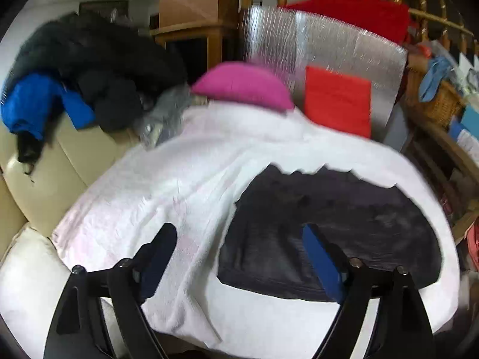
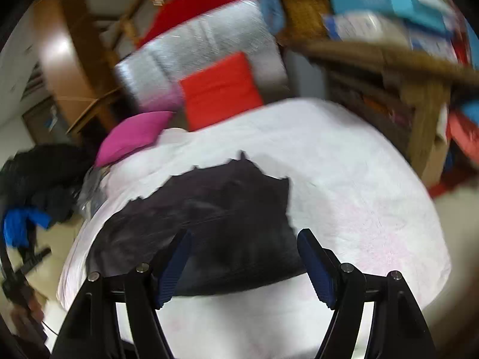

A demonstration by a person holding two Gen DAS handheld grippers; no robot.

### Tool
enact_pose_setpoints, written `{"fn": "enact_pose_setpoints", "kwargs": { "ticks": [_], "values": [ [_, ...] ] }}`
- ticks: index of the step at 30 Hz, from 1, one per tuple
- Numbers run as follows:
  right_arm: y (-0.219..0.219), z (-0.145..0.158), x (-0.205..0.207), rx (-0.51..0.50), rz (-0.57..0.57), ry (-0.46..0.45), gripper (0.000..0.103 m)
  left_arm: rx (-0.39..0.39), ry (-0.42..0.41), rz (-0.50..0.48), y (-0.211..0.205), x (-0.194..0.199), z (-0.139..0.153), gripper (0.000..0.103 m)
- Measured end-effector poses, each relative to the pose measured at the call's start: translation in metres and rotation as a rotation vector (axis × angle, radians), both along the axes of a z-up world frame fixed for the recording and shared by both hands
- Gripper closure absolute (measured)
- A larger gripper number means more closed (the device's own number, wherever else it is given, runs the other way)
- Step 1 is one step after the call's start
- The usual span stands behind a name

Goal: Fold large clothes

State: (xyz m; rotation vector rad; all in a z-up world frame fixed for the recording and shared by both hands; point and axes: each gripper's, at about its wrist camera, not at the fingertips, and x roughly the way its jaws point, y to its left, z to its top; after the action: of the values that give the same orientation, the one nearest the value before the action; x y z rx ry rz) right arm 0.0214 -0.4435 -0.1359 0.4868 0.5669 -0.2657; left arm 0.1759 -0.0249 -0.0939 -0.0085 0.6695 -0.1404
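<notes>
A dark folded garment (image 1: 329, 233) lies flat on a white blanket (image 1: 179, 179) spread over a cream sofa. It also shows in the right wrist view (image 2: 215, 218) on the same blanket (image 2: 344, 164). My left gripper (image 1: 239, 236) is open and empty, hovering above the garment's near left edge. My right gripper (image 2: 244, 242) is open and empty, hovering above the garment's near right corner. Both views are motion-blurred.
A pile of black and blue clothes (image 1: 74, 80) lies on the sofa back at left. A pink cushion (image 1: 242, 85) and a red cushion (image 1: 338, 101) lean at the far end before a silver panel (image 1: 314, 39). A wicker basket (image 1: 434, 98) and wooden shelves (image 2: 419, 89) stand right.
</notes>
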Motion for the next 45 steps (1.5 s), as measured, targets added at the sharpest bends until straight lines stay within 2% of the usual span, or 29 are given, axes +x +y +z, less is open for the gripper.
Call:
{"fn": "enact_pose_setpoints", "kwargs": {
  "ticks": [2, 8, 12, 19, 25, 28, 37, 45],
  "values": [
    [0.025, 0.015, -0.011, -0.046, 0.016, -0.017, 0.026, 0.019, -0.062, -0.008, -0.011, -0.026, 0.02, 0.014],
    [0.11, 0.056, -0.041, -0.178, 0.048, -0.056, 0.026, 0.102, -0.183, -0.022, -0.025, -0.101, 0.061, 0.008],
    [0.138, 0.072, -0.068, -0.232, 0.025, -0.072, 0.026, 0.116, -0.245, -0.026, -0.031, -0.136, 0.078, 0.001],
    [0.15, 0.085, -0.103, -0.18, -0.029, -0.091, 0.026, 0.11, -0.293, 0.005, -0.027, -0.174, 0.092, 0.001],
    [0.159, 0.099, -0.12, -0.205, -0.084, -0.122, 0.026, 0.147, -0.318, 0.027, -0.029, -0.197, 0.095, 0.0],
    [0.162, 0.105, -0.127, -0.216, -0.105, -0.133, 0.026, 0.14, -0.332, 0.016, -0.028, -0.207, 0.098, 0.0],
    [0.17, 0.101, -0.126, -0.208, -0.092, -0.114, 0.026, 0.13, -0.381, 0.028, -0.024, -0.221, 0.11, 0.0],
    [0.172, 0.097, -0.122, -0.204, -0.09, -0.103, 0.026, 0.133, -0.37, 0.02, -0.025, -0.219, 0.108, 0.0]
  ]
}}
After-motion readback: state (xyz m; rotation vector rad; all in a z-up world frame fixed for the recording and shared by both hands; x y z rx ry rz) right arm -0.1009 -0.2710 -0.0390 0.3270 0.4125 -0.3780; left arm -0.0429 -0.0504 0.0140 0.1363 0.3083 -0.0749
